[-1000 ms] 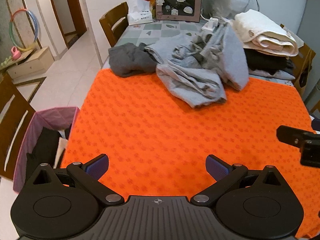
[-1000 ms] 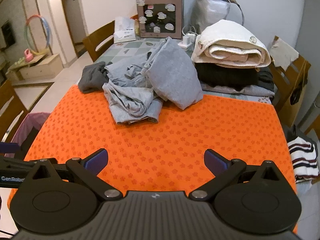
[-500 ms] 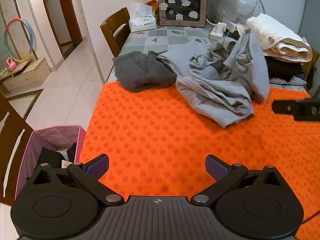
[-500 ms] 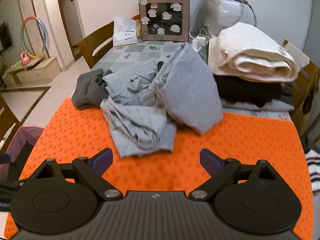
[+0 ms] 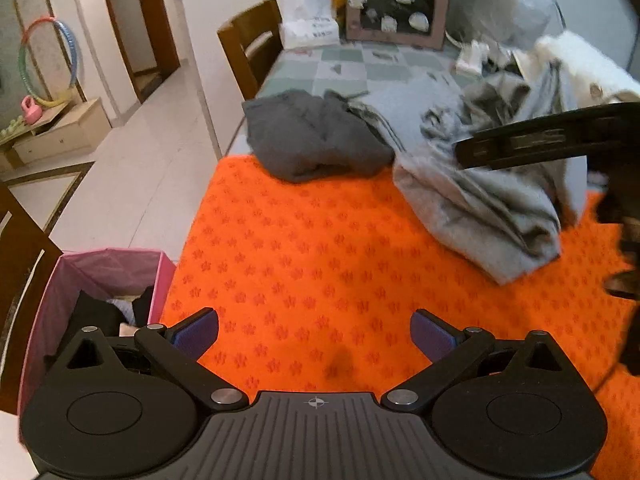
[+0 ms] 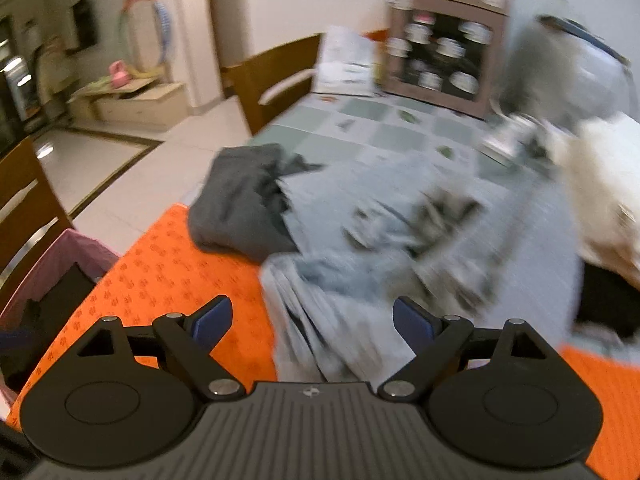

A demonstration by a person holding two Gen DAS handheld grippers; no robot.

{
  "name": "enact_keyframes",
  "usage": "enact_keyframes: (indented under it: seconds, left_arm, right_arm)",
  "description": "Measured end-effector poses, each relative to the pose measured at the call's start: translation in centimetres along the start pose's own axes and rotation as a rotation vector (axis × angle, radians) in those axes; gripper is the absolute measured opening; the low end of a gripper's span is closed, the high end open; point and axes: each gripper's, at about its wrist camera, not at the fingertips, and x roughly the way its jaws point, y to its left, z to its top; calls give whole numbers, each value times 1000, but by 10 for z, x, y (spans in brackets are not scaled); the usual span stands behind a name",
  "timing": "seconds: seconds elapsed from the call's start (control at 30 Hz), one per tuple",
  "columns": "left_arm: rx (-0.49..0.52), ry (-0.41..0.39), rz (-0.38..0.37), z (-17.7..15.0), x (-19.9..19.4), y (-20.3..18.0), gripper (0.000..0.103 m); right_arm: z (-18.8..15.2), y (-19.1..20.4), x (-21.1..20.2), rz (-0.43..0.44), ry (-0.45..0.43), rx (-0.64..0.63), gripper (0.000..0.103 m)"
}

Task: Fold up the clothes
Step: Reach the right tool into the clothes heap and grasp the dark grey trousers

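We hold both grippers, left [image 5: 314, 330] and right [image 6: 310, 322], jaws spread wide and empty, light grey garment [image 6: 360, 280] at twelve o'clock on the orange mat [image 5: 320, 260].

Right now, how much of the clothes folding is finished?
Done, it seems: the white bundle lies rolled at the table's far side. In hand: nothing; the right gripper is open just above the light grey garment, and the left gripper is open over the orange mat. Left: that crumpled garment and the dark grey one.

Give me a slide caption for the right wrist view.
Right gripper, fingers open, above a crumpled light grey garment on the orange mat, dark grey garment beside it.
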Motion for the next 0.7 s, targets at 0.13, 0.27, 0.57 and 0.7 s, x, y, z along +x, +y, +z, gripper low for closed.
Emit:
enact_keyframes:
  seconds: [0.13,0.27,0.57,0.7]
  left_arm:
    - [-37,-1,12,-1,7,10,102]
    - [-58,38,38,-3,19,22,102]
    - [-115,72,69,-9,30,46,102]
    - [-139,81,83,-12,30,50,102]
  right_arm:
    - [23,21,41,56,-2,-80,92]
    - [40,46,81,76,6,-194,92]
    - [45,72,141,58,77,-403,53]
    - [49,69,123,79,35,-412,28]
